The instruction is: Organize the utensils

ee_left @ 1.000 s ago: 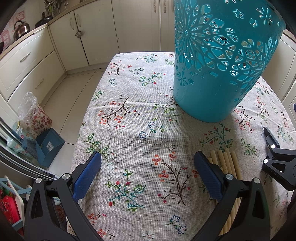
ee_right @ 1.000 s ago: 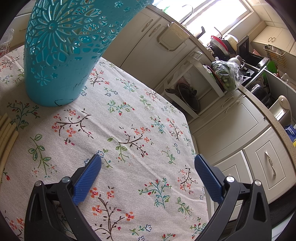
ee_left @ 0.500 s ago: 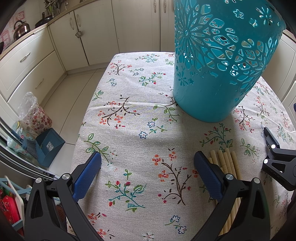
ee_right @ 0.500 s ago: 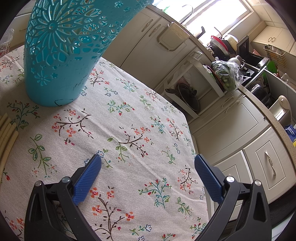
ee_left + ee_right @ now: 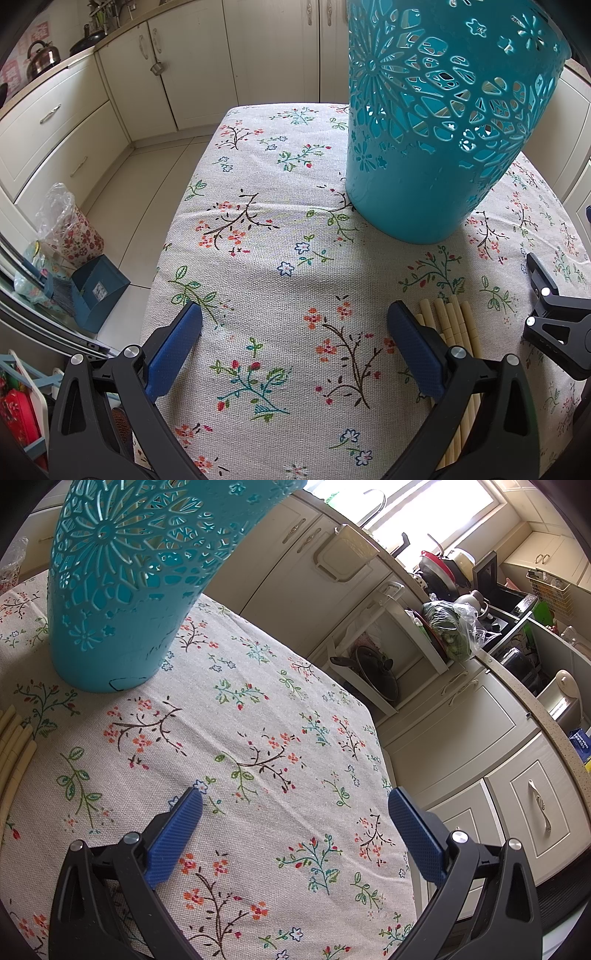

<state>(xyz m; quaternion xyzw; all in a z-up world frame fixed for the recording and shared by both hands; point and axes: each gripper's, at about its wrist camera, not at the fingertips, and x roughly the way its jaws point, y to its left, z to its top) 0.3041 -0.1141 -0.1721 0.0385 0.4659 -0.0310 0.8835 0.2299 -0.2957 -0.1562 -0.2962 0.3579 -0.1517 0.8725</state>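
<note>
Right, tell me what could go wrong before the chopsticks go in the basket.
1. The chopsticks lie tight together, partly under the left hand-held gripper, whose jaws are wide open; a grab may catch only some and scatter the rest.
2. The basket is tall and narrower at its base; a knock might tip it.
3. The right hand-held gripper, also open, hangs near the tablecloth edge; a snag could drag the cloth.

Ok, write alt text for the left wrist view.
Open left gripper hovers over a floral tablecloth, with a bundle of chopsticks lying beside its right jaw and a tall teal perforated holder standing beyond.
</note>
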